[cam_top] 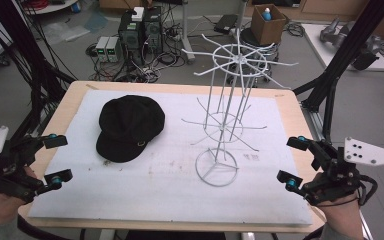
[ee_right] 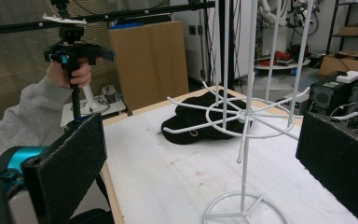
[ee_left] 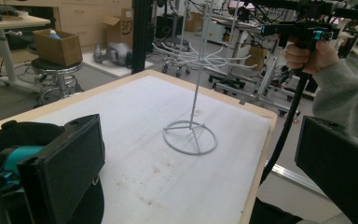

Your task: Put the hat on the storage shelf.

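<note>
A black fabric cap [cam_top: 131, 127] lies far-left on the white-padded worktop [cam_top: 145, 190]; a white wire rack [cam_top: 225, 120] stands right of centre. The left gripper [cam_top: 55, 159] and right gripper [cam_top: 294, 161] hover at opposite edges, jaws wide, bare pad between them.

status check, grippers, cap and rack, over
Left gripper open, empty, at the table's left edge. Right gripper open, empty, at right edge. Black cap flat on white mat, white wire rack upright beside it. Nothing between.
</note>
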A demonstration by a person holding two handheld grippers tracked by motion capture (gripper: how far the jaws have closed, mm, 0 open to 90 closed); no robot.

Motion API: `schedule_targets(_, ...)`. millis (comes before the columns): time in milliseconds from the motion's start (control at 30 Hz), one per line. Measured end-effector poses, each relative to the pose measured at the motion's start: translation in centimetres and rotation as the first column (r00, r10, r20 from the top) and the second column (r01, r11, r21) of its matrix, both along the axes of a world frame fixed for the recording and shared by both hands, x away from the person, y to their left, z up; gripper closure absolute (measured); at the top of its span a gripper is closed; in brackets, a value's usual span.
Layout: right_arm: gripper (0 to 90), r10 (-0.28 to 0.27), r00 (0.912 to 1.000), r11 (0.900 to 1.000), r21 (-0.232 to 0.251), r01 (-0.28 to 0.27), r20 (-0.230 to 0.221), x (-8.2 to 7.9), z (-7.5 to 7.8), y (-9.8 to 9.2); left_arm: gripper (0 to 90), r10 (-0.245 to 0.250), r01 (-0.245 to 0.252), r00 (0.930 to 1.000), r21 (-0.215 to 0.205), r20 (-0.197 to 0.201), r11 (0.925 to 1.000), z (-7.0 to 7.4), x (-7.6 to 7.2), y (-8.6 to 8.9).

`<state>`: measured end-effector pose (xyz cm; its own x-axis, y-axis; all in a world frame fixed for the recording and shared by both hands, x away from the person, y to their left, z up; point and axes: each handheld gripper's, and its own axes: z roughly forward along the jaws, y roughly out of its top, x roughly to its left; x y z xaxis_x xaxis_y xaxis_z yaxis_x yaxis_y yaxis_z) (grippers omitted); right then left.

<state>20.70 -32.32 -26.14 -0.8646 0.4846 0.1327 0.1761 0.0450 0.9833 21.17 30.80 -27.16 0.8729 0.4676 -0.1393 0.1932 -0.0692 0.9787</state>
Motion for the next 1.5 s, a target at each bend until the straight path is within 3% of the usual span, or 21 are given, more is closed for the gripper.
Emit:
schedule_targets(567, 0.6, 0.001, 0.9997, 1.000, -0.006, -0.001, -0.024, 0.5, -0.5, 0.2, 1.8, 0.057, -0.058, 0.9980, -0.021, -0.028, 0.9981, -0.4, 1.2, 0.4)
schedule_targets(767, 0.7, 0.008, 0.9994, 1.000, -0.025, -0.009, -0.034, 0.9, -0.6, 0.6, 1.8, 0.084, -0.084, 0.9964, 0.029, -0.009, 0.9960, -0.2, 2.1, -0.1)
schedule_targets(867, 0.6, 0.006, 0.9991, 1.000, -0.029, -0.007, -0.041, 1.0, -0.6, 0.6, 1.7, 0.083, -0.082, 0.9963, 0.054, -0.021, 0.9952, 0.3, 2.9, -0.4)
schedule_targets(1067, 0.6, 0.006, 0.9991, 1.000, -0.024, -0.007, -0.041, 1.1, -0.8, 0.4, 1.8, 0.061, -0.059, 0.9974, 0.056, -0.037, 0.9967, 1.9, 4.9, -1.0)
schedule_targets(1167, 0.6, 0.005, 0.9992, 1.000, -0.021, -0.005, -0.040, 1.2, -0.8, 0.4, 1.7, 0.067, -0.065, 0.9974, 0.093, -0.024, 0.9936, 2.3, 6.1, -1.4)
schedule_targets(1267, 0.6, 0.009, 0.9990, 0.999, -0.030, -0.010, -0.044, 1.3, -1.0, 0.6, 1.7, 0.053, -0.051, 0.9975, 0.062, -0.045, 0.9968, 2.3, 7.5, -1.4)
schedule_targets(1500, 0.6, 0.009, 0.9986, 0.999, -0.032, -0.011, -0.052, 1.5, -1.1, 0.5, 1.7, 0.075, -0.070, 0.9932, 0.063, -0.089, 0.9956, 2.4, 10.4, -1.2)
